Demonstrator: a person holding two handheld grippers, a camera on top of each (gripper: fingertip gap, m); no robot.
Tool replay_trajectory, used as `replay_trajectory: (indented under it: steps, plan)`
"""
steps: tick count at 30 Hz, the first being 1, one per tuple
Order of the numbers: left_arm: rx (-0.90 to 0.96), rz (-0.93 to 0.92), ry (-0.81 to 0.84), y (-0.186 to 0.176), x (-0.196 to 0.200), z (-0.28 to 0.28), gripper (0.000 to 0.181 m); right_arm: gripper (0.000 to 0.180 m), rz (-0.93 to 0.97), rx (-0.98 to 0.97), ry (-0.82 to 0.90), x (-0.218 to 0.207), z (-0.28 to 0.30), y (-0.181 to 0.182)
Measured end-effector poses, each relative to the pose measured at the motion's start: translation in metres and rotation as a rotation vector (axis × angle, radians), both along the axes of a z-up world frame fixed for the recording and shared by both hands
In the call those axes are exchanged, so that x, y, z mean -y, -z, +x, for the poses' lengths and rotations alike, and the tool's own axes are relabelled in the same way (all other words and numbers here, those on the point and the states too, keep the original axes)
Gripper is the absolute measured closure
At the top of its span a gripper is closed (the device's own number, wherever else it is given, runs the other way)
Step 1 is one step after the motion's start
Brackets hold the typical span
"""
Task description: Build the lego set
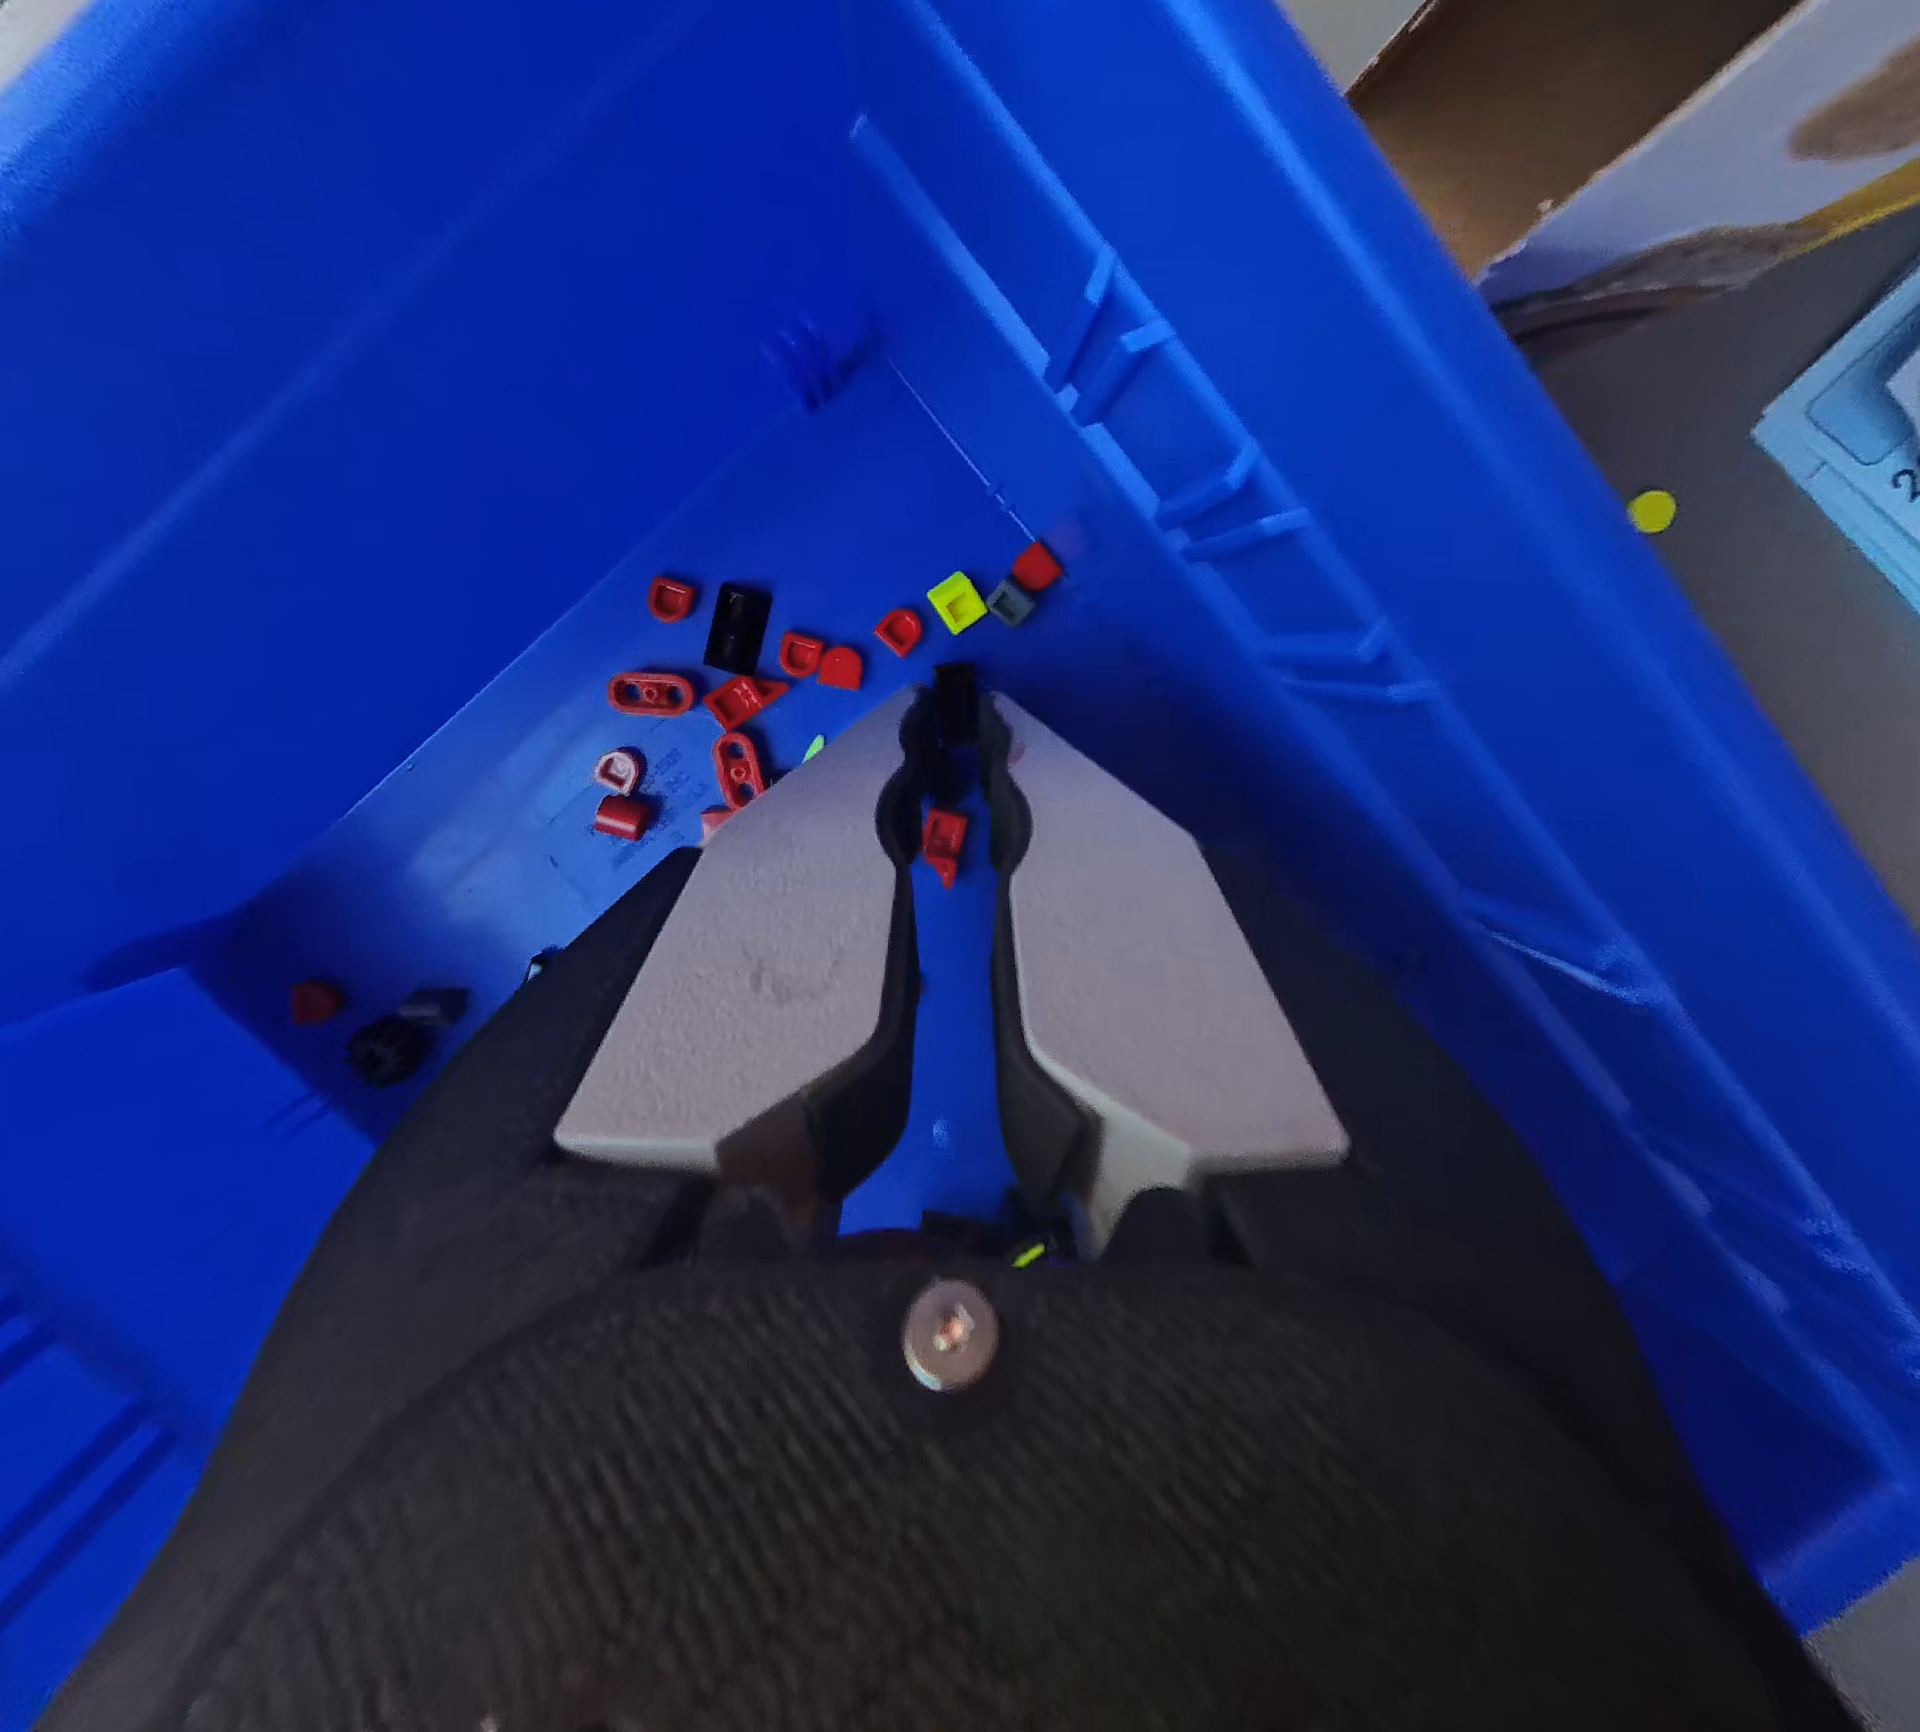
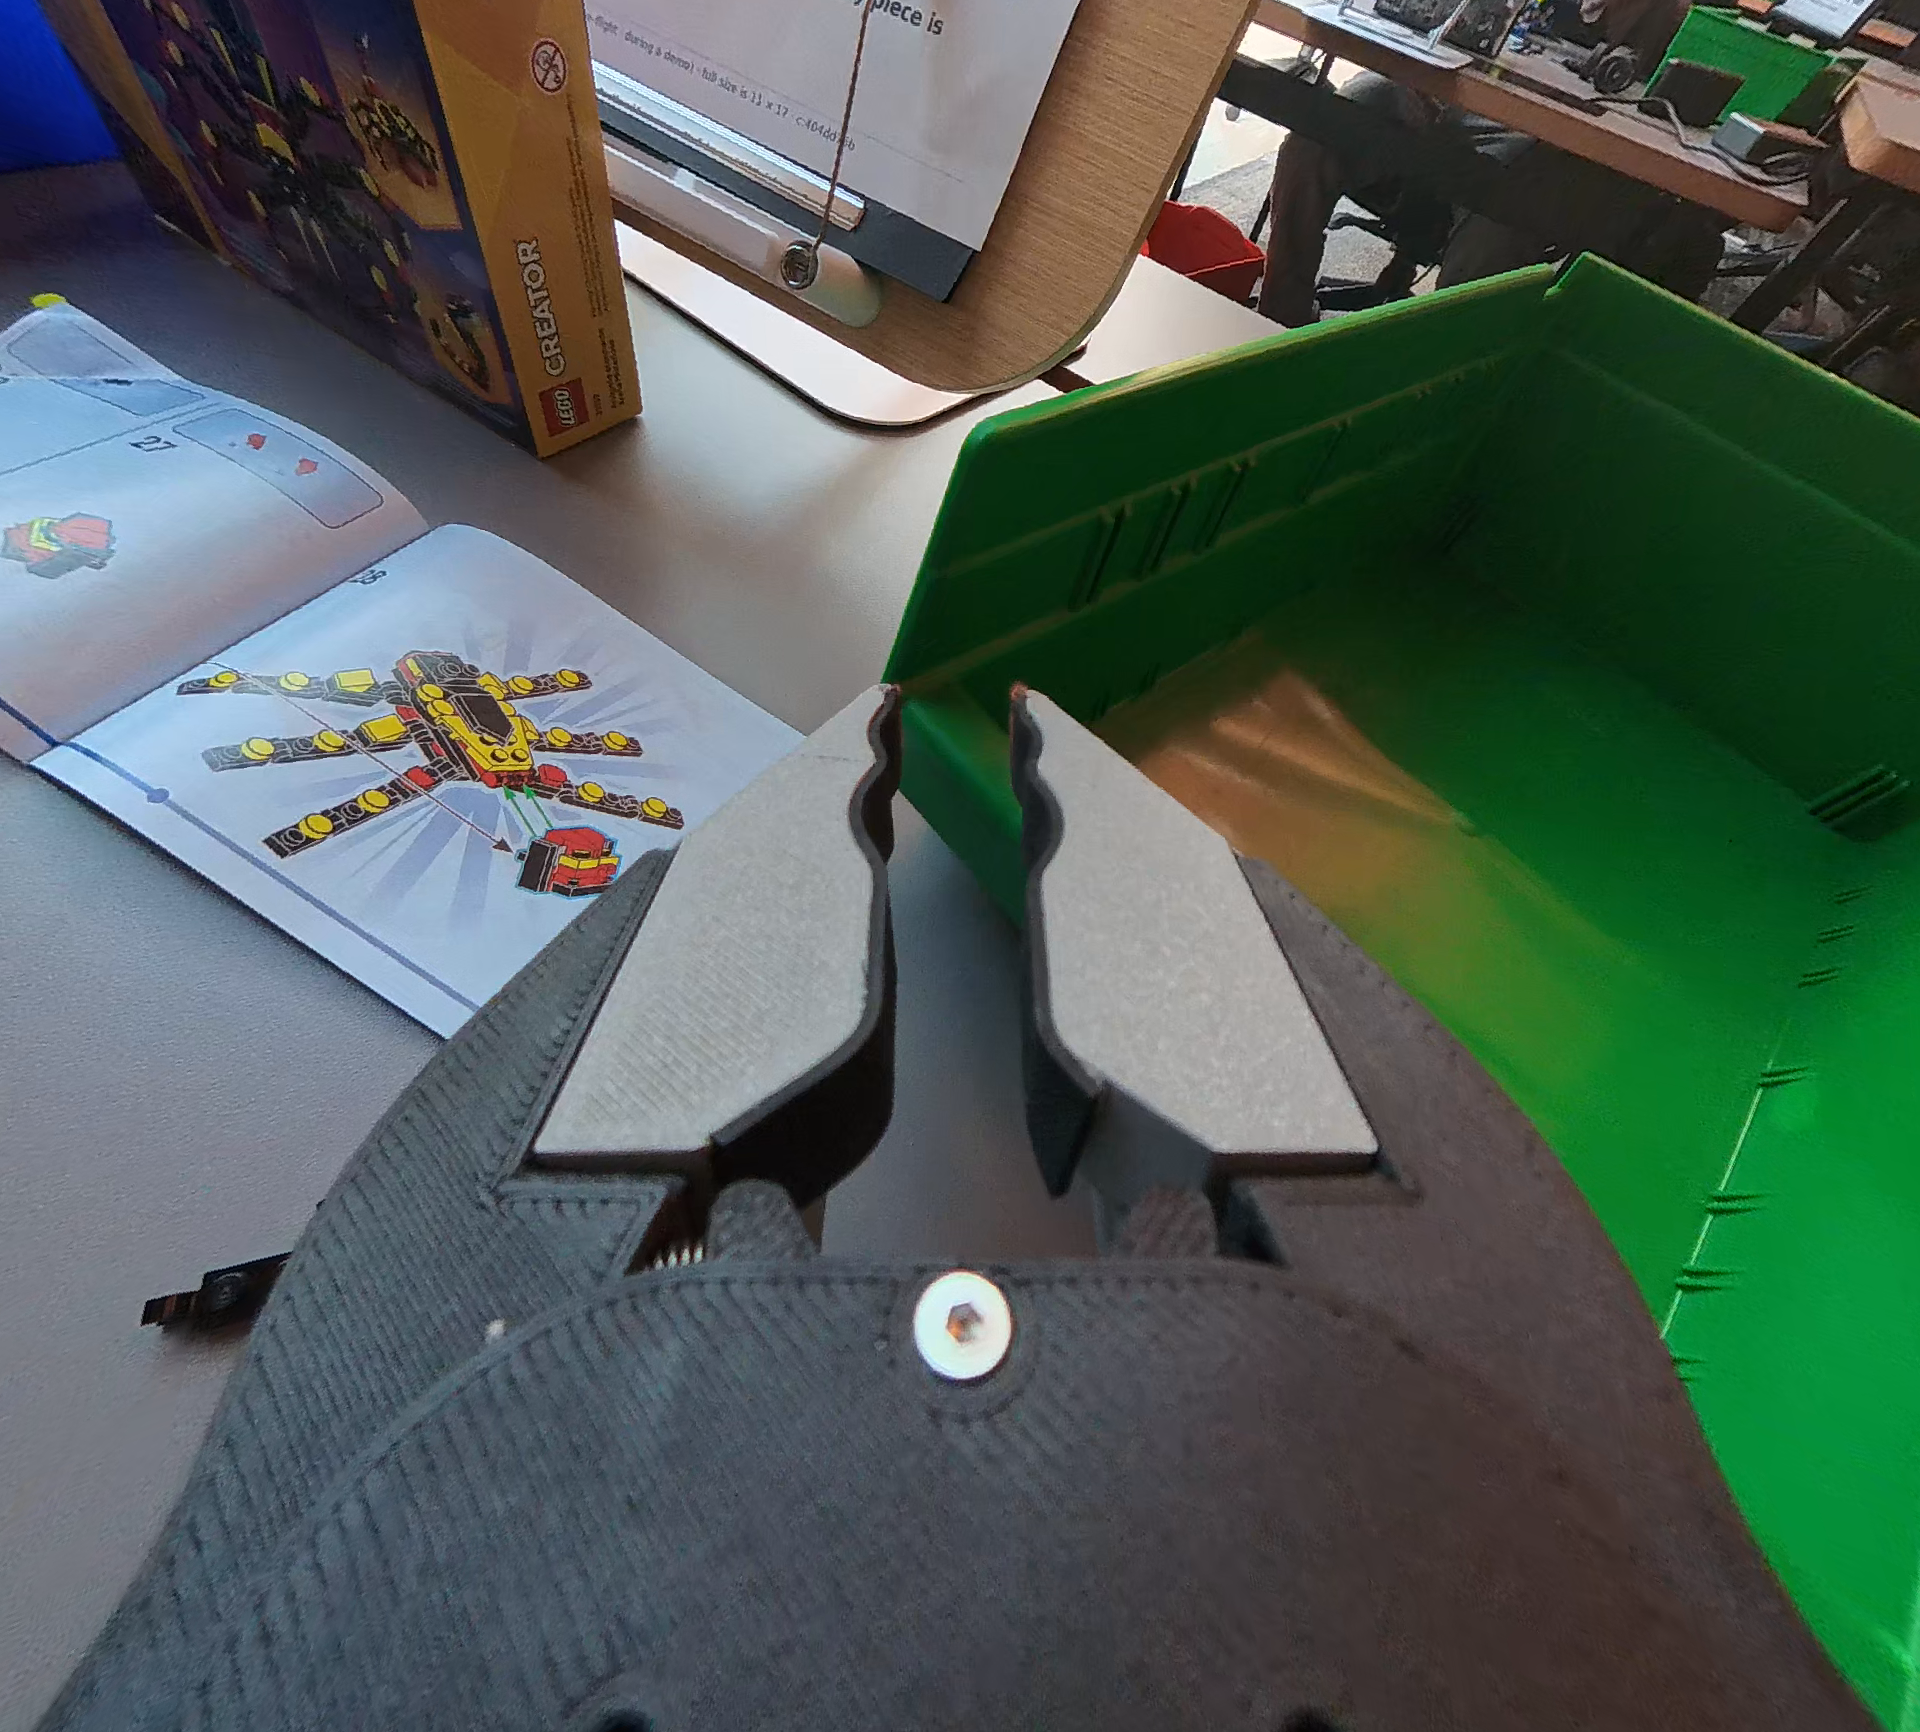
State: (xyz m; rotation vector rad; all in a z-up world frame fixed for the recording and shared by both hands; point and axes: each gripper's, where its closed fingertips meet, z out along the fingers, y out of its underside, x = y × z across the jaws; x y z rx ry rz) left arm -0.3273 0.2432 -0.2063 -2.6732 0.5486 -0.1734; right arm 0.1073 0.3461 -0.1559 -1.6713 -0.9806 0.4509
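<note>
While my left gripper (image 1: 948, 706) reaches down into the blue bin (image 1: 520, 280), its fingers pinch a small black piece (image 1: 954, 695) right at their tips. Between the fingers, lower down, I see a red piece (image 1: 943, 835) on the bin floor, though I cannot tell whether it touches them. Loose lego pieces lie scattered on the floor just beyond the tips: several red ones, a black plate (image 1: 737, 624), a yellow-green tile (image 1: 957, 600), a grey piece (image 1: 1010, 602) beside it, and a red piece (image 1: 1036, 563) in the corner. More dark pieces (image 1: 400, 1033) sit off to the left, near a red one (image 1: 315, 1000).

My right gripper (image 2: 951, 695) hangs over the grey table (image 2: 187, 1111) with its fingers parted and nothing between them. Its tips are just at the near corner of the green bin (image 2: 1507, 539), which looks bare inside. To the left, the instruction booklet (image 2: 312, 643) lies open on the table, showing a spider-like model. The lego box (image 2: 343, 103) stands upright behind it, and a wooden stand (image 2: 1174, 124) carrying a printed sheet stands farther back. A small black part (image 2: 213, 1293) lies on the table beside my gripper body.
</note>
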Motion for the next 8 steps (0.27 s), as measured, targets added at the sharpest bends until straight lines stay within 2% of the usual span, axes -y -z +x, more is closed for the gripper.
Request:
replay_trajectory:
  steps: [1,4,6,8]
  plan:
    - [0.027,0.007,0.000,-0.005,0.000,0.000,0.176,0.163,0.000,-0.001,0.001,0.000,0.000,0.000]
    - [0.170,0.047,0.016,-0.028,0.001,0.008,0.176,0.162,0.002,-0.005,0.003,0.000,0.000,-0.001]
    - [0.403,0.098,0.075,-0.061,0.004,0.030,0.176,0.163,0.016,-0.016,0.001,0.001,0.001,-0.005]
    - [0.718,0.178,0.178,-0.113,0.014,0.056,0.177,0.163,0.035,-0.036,-0.005,0.004,0.001,-0.012]
